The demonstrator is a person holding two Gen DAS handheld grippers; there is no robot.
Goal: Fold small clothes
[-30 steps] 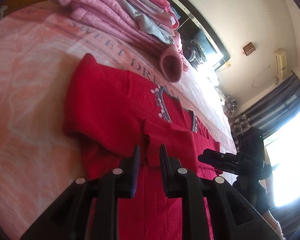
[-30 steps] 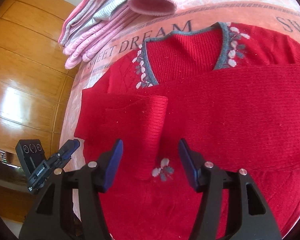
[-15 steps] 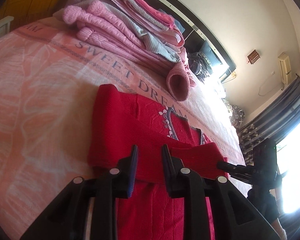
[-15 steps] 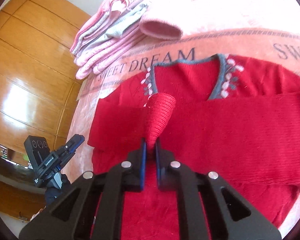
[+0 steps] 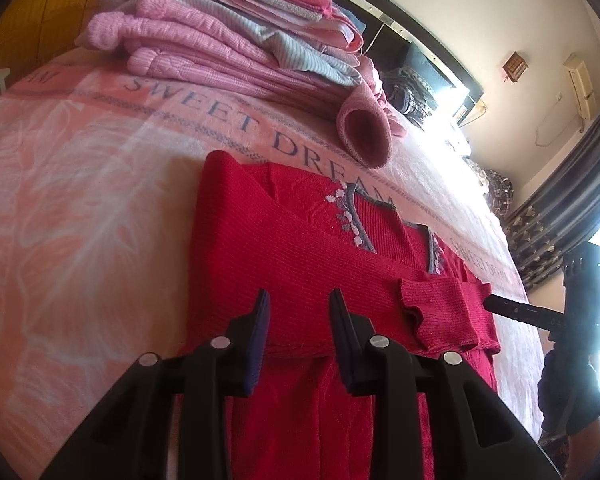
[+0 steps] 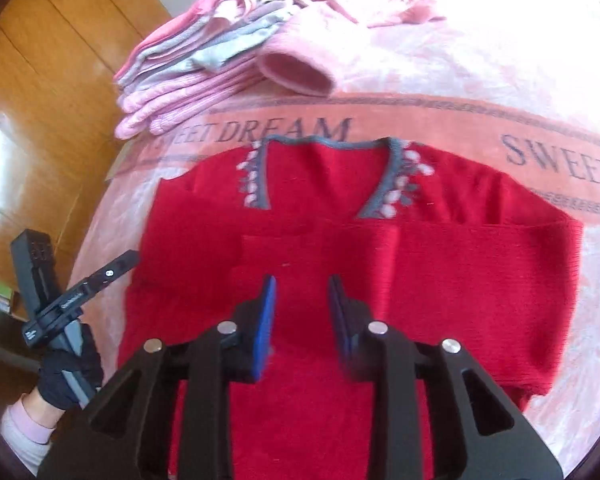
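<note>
A red knitted sweater (image 5: 292, 248) (image 6: 380, 264) with a grey V-neck and white flower trim lies flat on the pink bed cover, both sleeves folded across its chest. One sleeve's ribbed cuff (image 5: 440, 312) rests near the sweater's right side in the left wrist view. My left gripper (image 5: 299, 312) hovers open just above the folded sleeve, holding nothing. My right gripper (image 6: 302, 300) is open over the middle of the sweater, empty too. Each gripper shows in the other's view: the right one (image 5: 540, 316), the left one (image 6: 72, 296) held by a gloved hand.
A stack of folded pink and grey clothes (image 5: 236, 40) (image 6: 196, 68) sits at the head of the bed, with a loose pink garment (image 5: 366, 136) (image 6: 300, 68) beside it. The pink blanket (image 5: 80, 168) reads "SWEET DREAM". Wooden panelling (image 6: 40, 100) lies left; curtains (image 5: 560, 216) stand right.
The right gripper was shut on the sleeve cuff half a second ago; it has let go, opened and pulled back. The sleeve now lies flat. The left gripper has opened slightly wider.
</note>
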